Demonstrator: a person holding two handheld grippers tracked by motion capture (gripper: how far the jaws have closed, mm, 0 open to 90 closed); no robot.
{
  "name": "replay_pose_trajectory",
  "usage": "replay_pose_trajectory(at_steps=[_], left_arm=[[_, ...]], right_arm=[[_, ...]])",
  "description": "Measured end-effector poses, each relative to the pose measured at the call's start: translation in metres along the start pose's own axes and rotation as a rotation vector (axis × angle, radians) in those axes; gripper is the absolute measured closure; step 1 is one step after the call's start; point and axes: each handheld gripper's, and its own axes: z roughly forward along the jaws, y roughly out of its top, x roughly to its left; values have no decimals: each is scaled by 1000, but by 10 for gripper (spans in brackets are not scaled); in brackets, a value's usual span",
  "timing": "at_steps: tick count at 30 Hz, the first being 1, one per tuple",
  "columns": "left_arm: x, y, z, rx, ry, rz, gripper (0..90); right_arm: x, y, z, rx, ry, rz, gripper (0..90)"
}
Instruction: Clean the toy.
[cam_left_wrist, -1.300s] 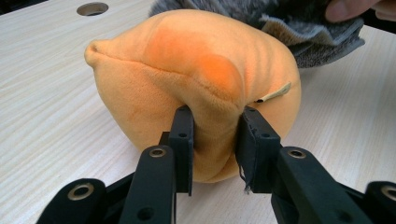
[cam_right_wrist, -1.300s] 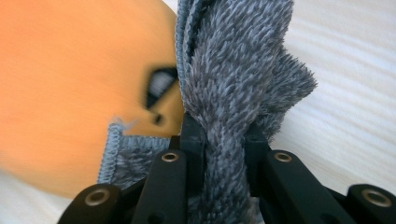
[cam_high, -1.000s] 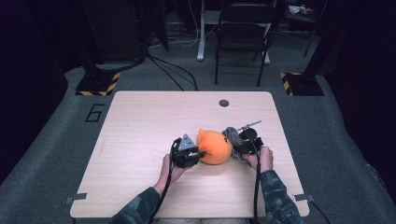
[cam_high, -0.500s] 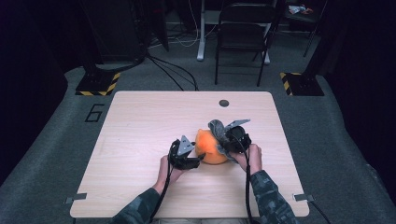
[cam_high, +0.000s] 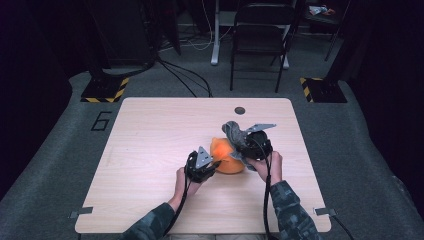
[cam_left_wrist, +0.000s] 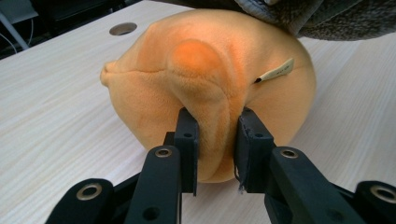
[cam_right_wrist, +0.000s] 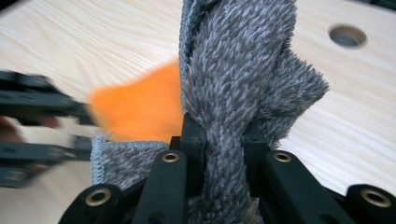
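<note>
Since a second ago our right gripper (cam_high: 243, 141) has lifted away from the tabletop (cam_high: 150, 135), and the grey fuzzy cloth (cam_high: 233, 131) has come up with it, now rising over the far right side of the orange plush toy (cam_high: 227, 159) instead of lying low beside it. Our left gripper (cam_high: 210, 165) has hardly shifted; its jaws have just been closing, and in the left gripper view they pinch a raised fold of the orange plush toy (cam_left_wrist: 210, 84) between their pads, squeezing the soft fabric into a ridge. A small pale tag (cam_left_wrist: 276, 71) sticks out of the toy on its right side in that view.

We see in the right gripper view that our right gripper (cam_right_wrist: 223, 135) has its jaws pressed tight on a bunched strip of the grey fuzzy cloth (cam_right_wrist: 243, 70), which stands up from them, with its stitched hem (cam_right_wrist: 96, 158) hanging at the lower left. Part of the toy shows as an orange blur behind the cloth, and our left gripper is a dark blur at the left edge.

The toy sits on the tabletop near the middle, a little to the right, between our two hands, with the round hole (cam_high: 240, 110) in the tabletop well beyond it.
</note>
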Motion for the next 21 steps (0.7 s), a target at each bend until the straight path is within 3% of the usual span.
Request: replay_pose_trajectory(at_steps=[4,7,9,12,14,21], left_arm=[[-2,7,-3,5,-21,-28,738],[-1,7,-4,13,-40,-46,739],[0,6,-2,26,-37,-52,737],[4,2,1,44,-47,-67,731],[6,0,2,41,-52,-71,727],[7,-2,2,49,-69,-64,722]], right_arm=[[23,11,-10,-36,50,-15,768],[35,14,-6,-33,84,-20,768],[37,10,6,-1,86,-32,767],[40,4,18,26,32,-84,764],[40,4,22,44,30,-103,756],[37,2,24,54,44,-103,745]])
